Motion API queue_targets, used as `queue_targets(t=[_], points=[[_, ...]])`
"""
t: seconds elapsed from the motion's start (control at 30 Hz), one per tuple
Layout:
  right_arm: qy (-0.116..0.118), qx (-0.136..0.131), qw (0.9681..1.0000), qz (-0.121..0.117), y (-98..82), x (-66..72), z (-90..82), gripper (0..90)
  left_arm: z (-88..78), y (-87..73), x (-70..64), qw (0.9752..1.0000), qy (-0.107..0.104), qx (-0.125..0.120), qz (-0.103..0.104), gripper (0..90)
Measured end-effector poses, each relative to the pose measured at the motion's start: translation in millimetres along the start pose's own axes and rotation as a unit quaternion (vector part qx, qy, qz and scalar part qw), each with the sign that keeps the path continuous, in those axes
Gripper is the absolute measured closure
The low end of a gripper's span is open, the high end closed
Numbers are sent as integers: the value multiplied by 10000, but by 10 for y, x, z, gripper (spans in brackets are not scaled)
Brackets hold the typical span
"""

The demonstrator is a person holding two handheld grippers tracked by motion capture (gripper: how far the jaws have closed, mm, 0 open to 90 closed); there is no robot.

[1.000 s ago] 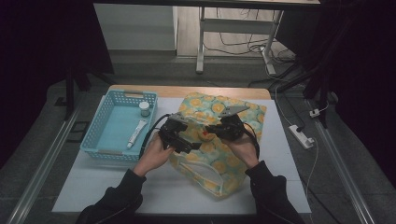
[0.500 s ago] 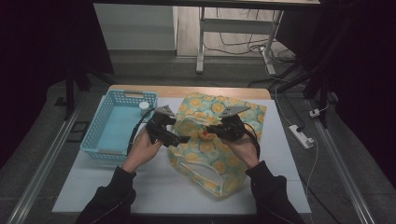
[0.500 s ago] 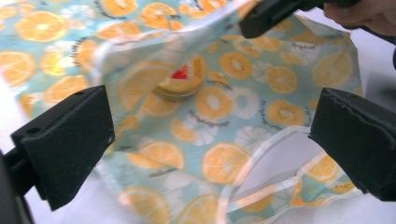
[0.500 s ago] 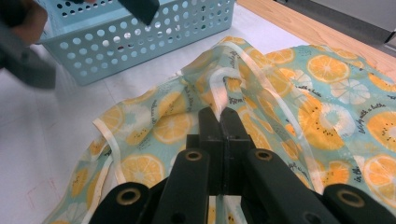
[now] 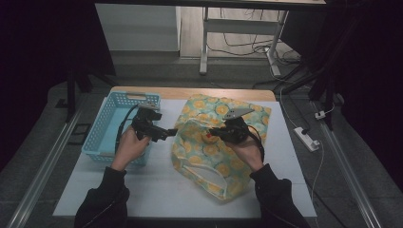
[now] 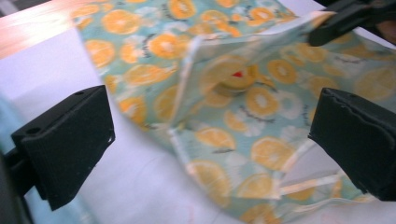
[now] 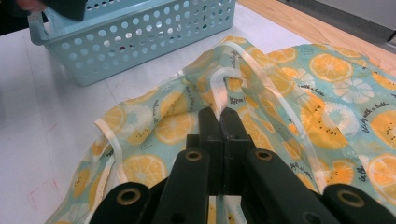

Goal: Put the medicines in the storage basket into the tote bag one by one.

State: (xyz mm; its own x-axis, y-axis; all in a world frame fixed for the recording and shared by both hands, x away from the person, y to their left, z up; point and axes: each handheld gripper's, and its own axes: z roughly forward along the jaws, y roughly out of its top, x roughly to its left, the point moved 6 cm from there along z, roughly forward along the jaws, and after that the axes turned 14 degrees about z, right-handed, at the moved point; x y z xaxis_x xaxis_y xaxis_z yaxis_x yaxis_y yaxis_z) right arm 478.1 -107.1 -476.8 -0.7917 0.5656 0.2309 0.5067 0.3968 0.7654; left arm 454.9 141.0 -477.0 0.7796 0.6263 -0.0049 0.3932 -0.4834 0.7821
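Observation:
A fabric bag [image 5: 214, 156] printed with orange slices lies on the white table, its mouth lifted open toward the left. My right gripper [image 5: 215, 133] is shut on the bag's upper rim [image 7: 219, 100] and holds it up. My left gripper [image 5: 170, 131] stands open just left of the bag's mouth, beside the blue basket [image 5: 100, 135], with nothing between its jaws [image 6: 210, 144]. In the left gripper view the bag [image 6: 261, 102] gapes open, a small round thing with a red spot [image 6: 236, 77] lies inside, and the right gripper [image 6: 345, 18] pinches the rim.
The perforated blue basket [image 7: 140, 37] stands at the table's left, close to the bag. A bare strip of white table [image 5: 157, 190] lies in front of the bag. A white power strip [image 5: 306, 138] lies on the floor at the right.
My left gripper has drawn back leftward from the bag toward the basket. The right gripper has stayed put, still holding the bag's rim up.

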Motion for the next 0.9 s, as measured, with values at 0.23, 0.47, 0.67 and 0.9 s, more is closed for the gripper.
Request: queue_targets(t=[0.23, 0.47, 0.67, 0.9], points=[[-2, 10, 10000, -14, -2, 7, 6, 900, -107, -140, 212, 9993, 251, -29, -274, 0], [-4, 24, 10000, -10, -8, 9, 16, 900, -198, -275, 397, 9979, 427, -9, -485, 1], [7, 73, 10000, -40, -22, 18, 41, 900, -236, -410, 546, 9954, 627, 89, -724, 3], [4, 81, 10000, -58, -24, 23, 44, 900, -246, -589, 711, 9917, 882, 271, -897, 8]])
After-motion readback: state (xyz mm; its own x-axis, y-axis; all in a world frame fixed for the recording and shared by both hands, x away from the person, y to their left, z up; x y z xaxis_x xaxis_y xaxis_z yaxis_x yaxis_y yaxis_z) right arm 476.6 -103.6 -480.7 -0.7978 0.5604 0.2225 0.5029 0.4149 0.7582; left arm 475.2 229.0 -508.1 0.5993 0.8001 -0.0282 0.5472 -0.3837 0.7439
